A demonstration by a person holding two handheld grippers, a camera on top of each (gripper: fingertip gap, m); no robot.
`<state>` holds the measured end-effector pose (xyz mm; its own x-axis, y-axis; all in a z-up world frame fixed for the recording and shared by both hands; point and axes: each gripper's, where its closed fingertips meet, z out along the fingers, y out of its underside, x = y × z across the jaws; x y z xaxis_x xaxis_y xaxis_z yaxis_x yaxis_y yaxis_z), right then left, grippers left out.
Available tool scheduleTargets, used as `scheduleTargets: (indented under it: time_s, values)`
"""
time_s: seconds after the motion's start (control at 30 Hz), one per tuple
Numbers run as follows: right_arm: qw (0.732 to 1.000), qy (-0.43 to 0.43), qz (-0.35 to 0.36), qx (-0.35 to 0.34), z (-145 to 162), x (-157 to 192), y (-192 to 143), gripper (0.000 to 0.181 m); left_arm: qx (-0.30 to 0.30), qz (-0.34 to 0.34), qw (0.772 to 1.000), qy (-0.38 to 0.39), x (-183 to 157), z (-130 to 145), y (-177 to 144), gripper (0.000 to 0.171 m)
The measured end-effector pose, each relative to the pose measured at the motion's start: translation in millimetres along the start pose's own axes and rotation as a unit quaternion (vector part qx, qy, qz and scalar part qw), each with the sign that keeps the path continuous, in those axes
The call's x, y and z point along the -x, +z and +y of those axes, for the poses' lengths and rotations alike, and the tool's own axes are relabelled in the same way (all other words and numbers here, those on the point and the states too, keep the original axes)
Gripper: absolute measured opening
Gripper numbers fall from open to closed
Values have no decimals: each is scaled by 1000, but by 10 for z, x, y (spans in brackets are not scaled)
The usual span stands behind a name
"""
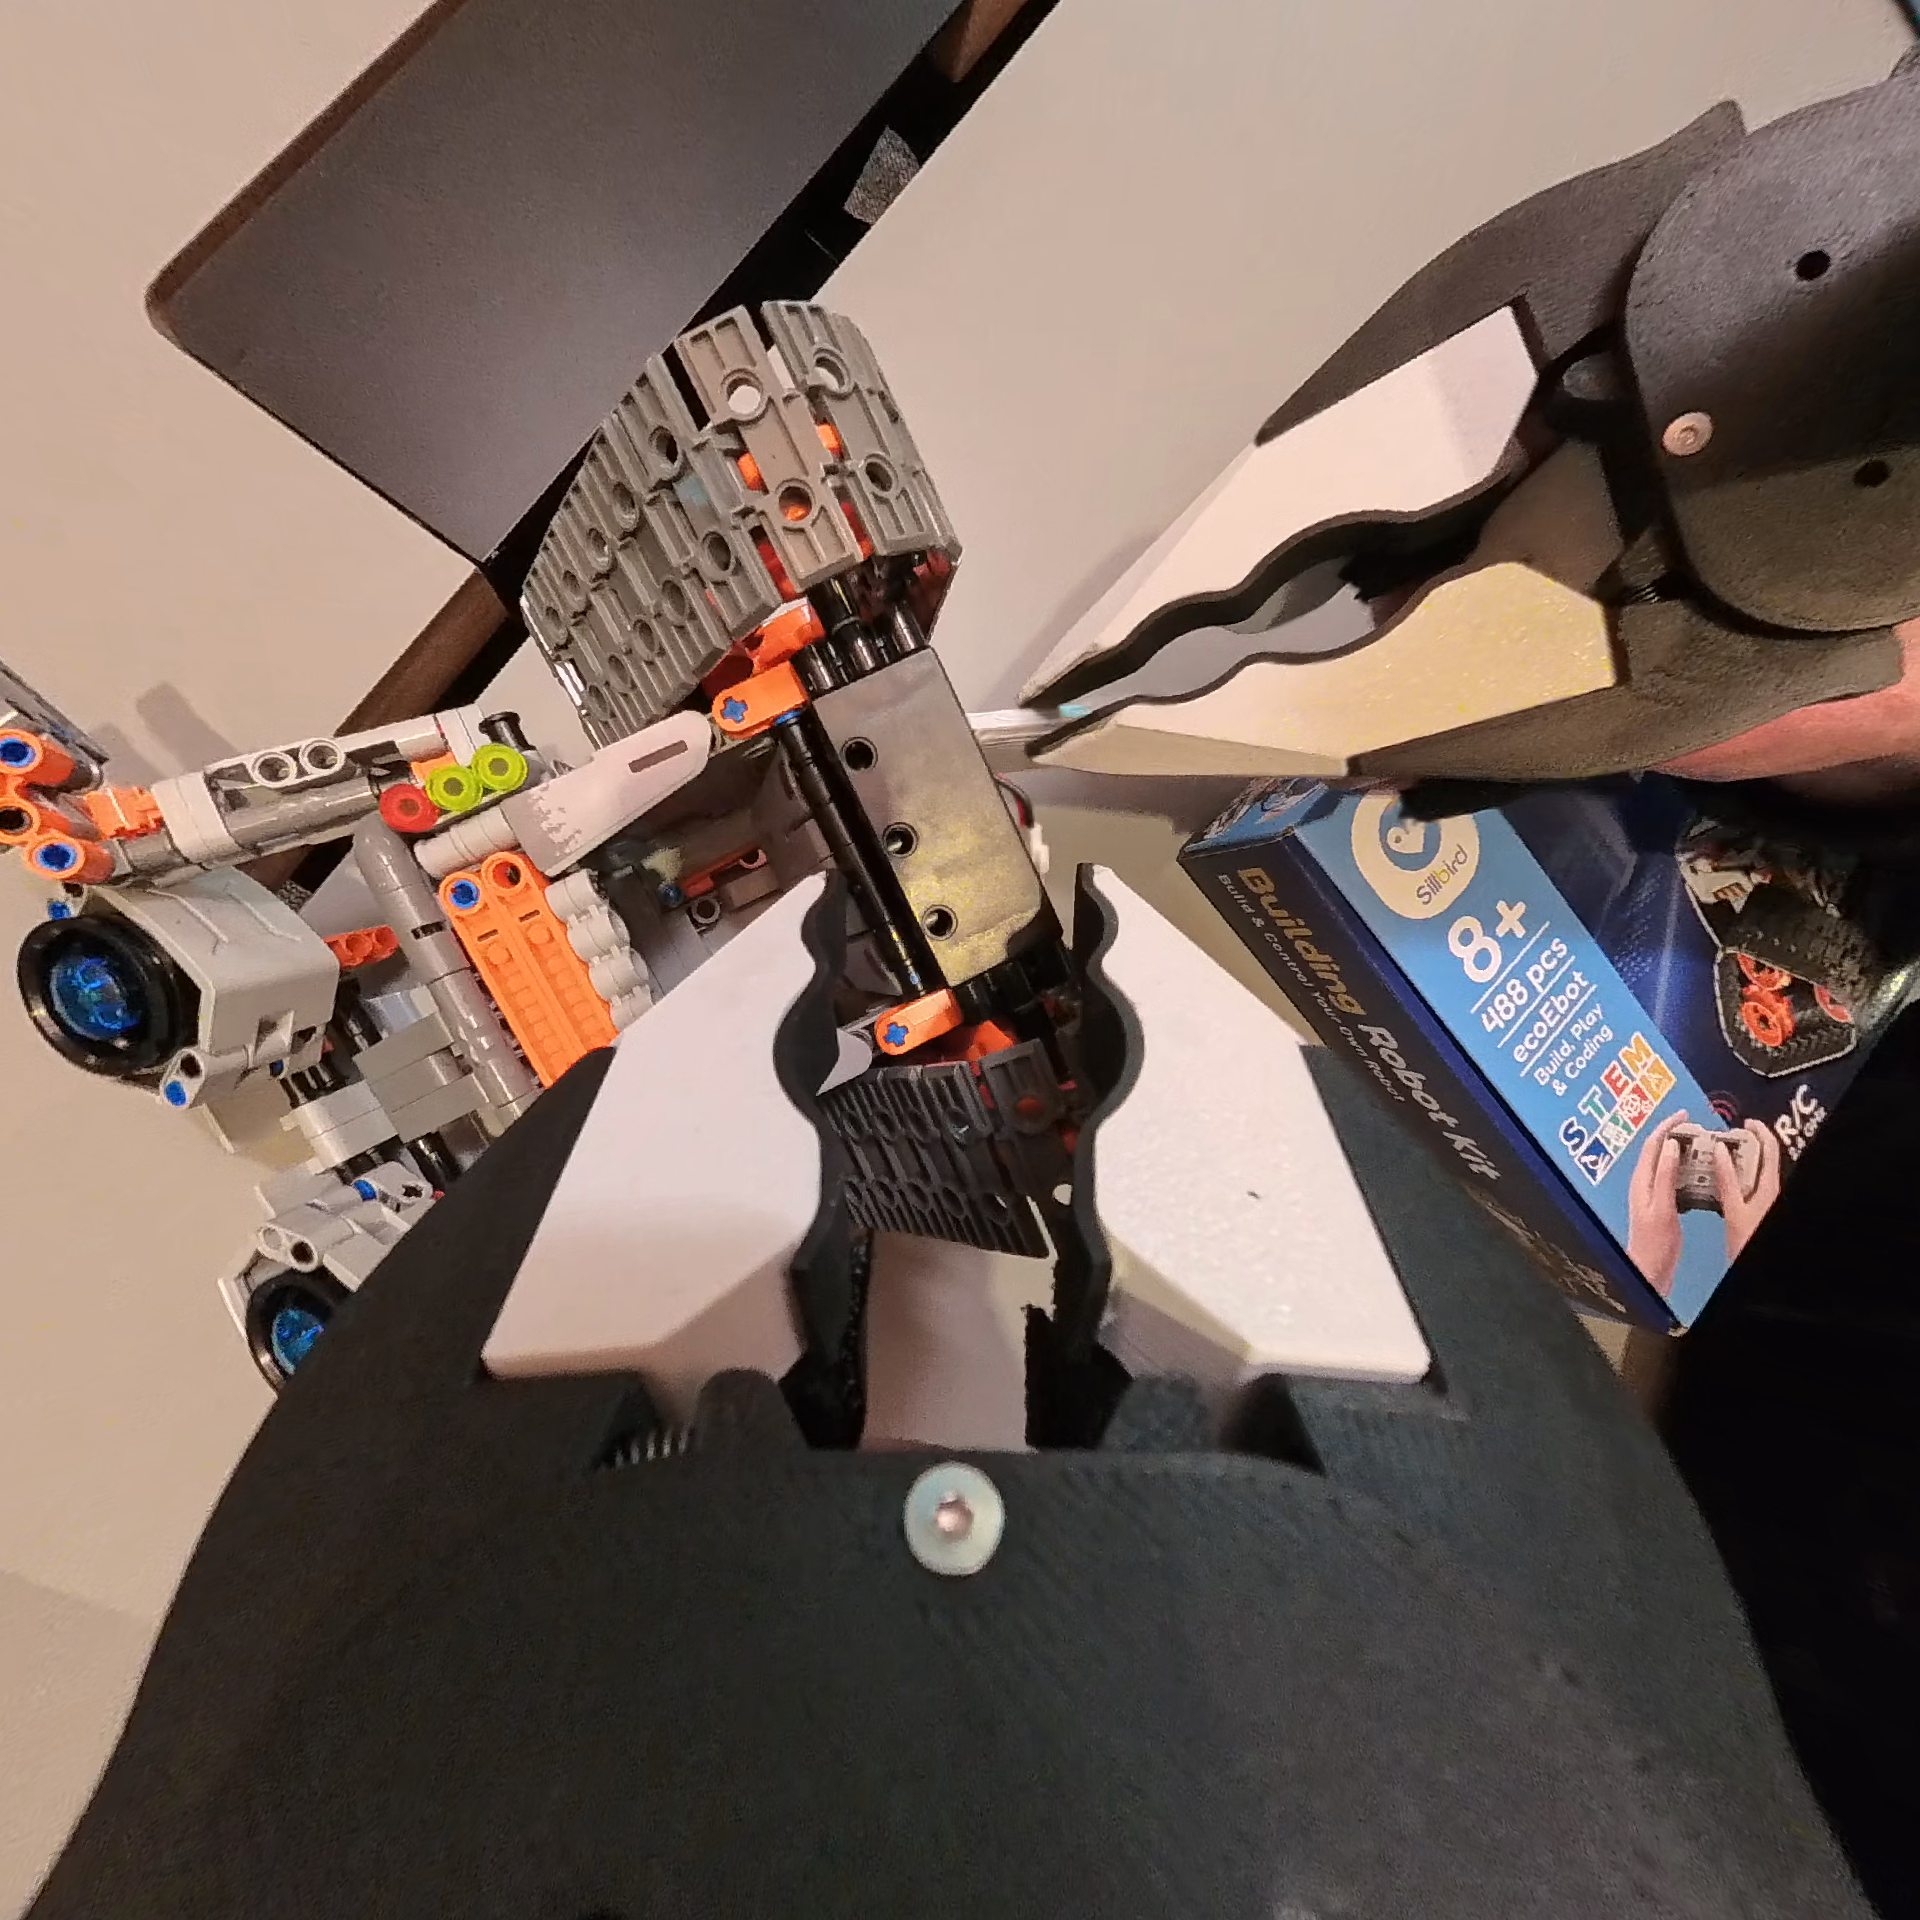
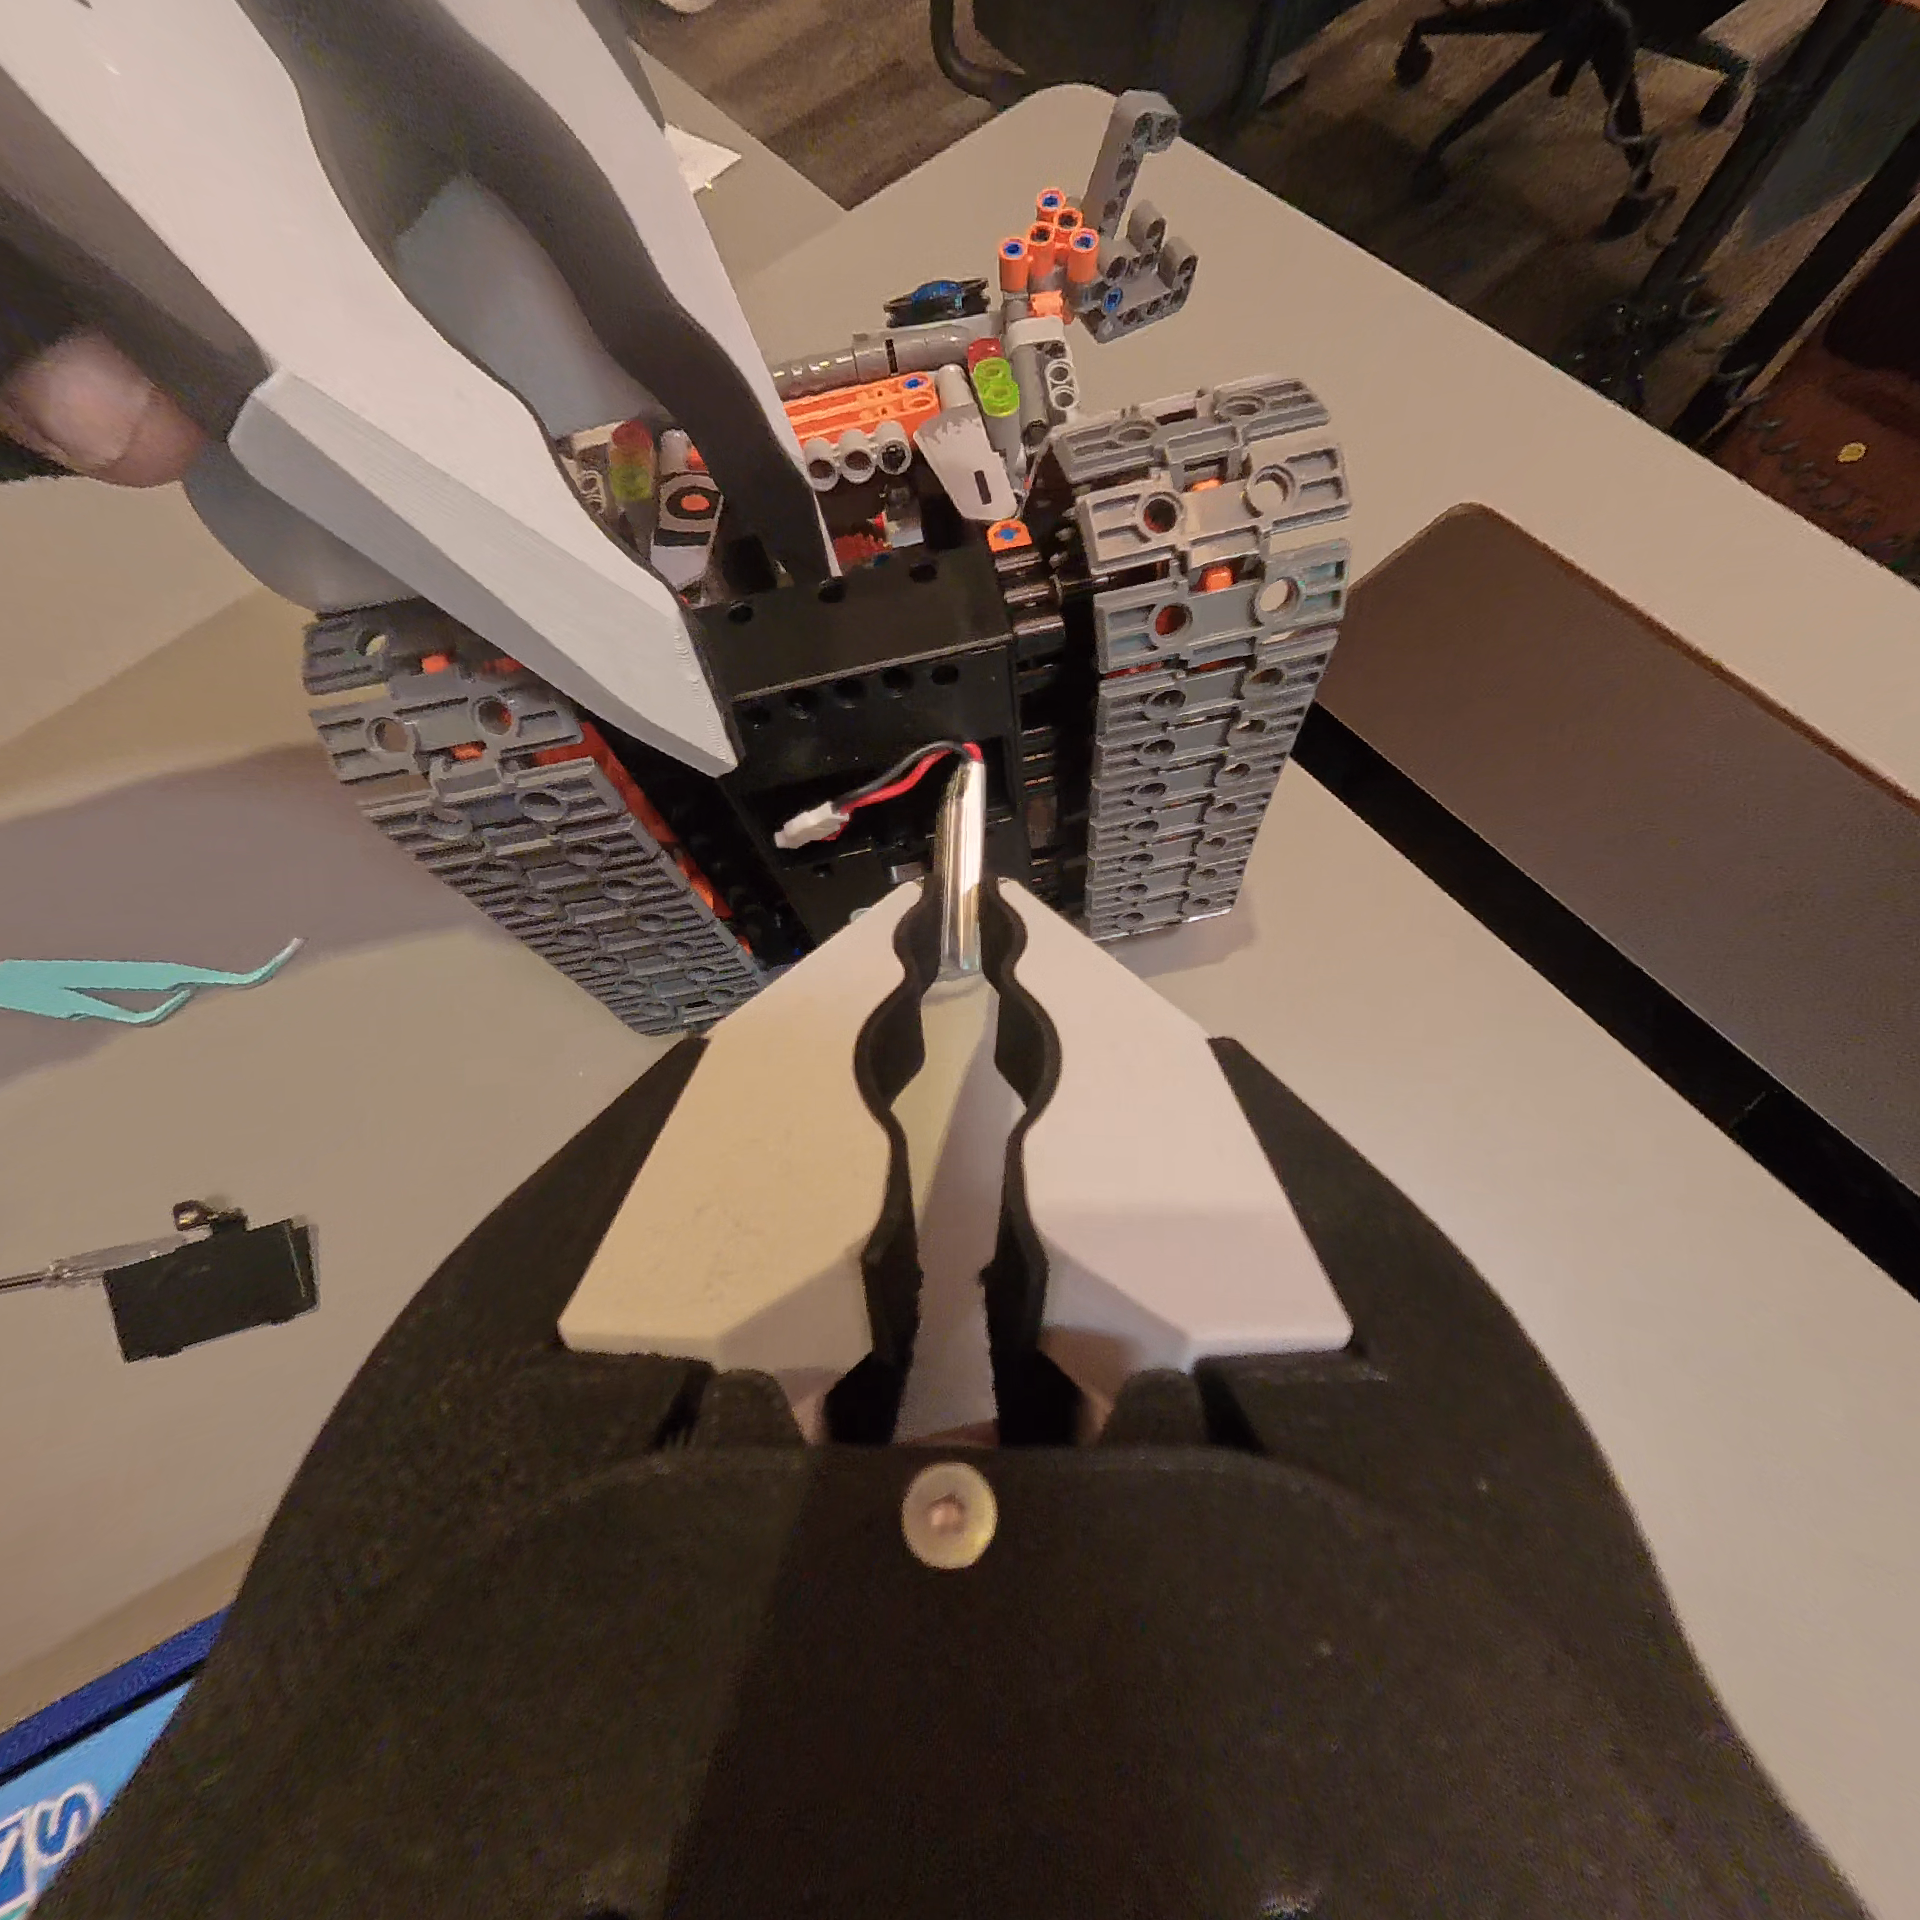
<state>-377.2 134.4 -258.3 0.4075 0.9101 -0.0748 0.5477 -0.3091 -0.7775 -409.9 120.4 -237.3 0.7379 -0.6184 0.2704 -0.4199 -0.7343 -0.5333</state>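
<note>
Left gripper (image 1: 951,997) clamping the black centre block (image 1: 925,831) of a tracked brick robot (image 2: 831,582), standing on the pale table (image 2: 1455,1195). Right gripper (image 2: 961,935) pinching narrowly on a slim silver tool (image 2: 958,862), its tip reaching toward the red-and-black wire (image 2: 894,779) at the robot's near face. Lying left: teal tweezers (image 2: 135,987), small black box (image 2: 208,1288). Resting at far right in the left wrist view: blue kit carton (image 1: 1507,1039).

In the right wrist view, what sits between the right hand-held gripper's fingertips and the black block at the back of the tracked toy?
A shiny metal shaft, pinched by the right hand-held gripper, bridges that stretch toward the black block, ending beside a red-and-black wire.
</note>
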Motion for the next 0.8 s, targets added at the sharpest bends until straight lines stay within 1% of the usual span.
scheduleTargets:
  time_s: [0.13, 0.27, 0.33, 0.43, 0.53, 0.63, 0.73, 0.8]
  values:
    - [999, -21, 24, 6, -10, -16, 28, 4, -3, -3, 1000, -1, 8, -2, 4, 43]
    - [996, -68, 59, 18, -2, -51, 34, 4, -4, -3, 1000, -4, 6, -10, 11, 43]
    - [994, -81, 67, 29, 16, -74, 43, 4, -7, 1, 1000, -9, -6, -17, 27, 45]
    - [987, -128, 77, 51, 28, -85, 31, 4, -4, 5, 1000, -10, -23, -12, 46, 46]
    - [984, -158, 51, 64, 46, -108, 36, 4, -5, 13, 1000, -15, -38, -12, 62, 46]
    - [988, -134, -22, 78, 39, -117, 24, 4, -2, 15, 1000, -18, -27, -18, 59, 45]
    - [982, -146, -60, 103, 38, -145, 21, 4, -3, 18, 1000, -21, -28, -24, 67, 46]
    - [979, -153, -68, 116, 44, -160, 27, 4, -3, 19, 1000, -22, -25, -27, 68, 46]
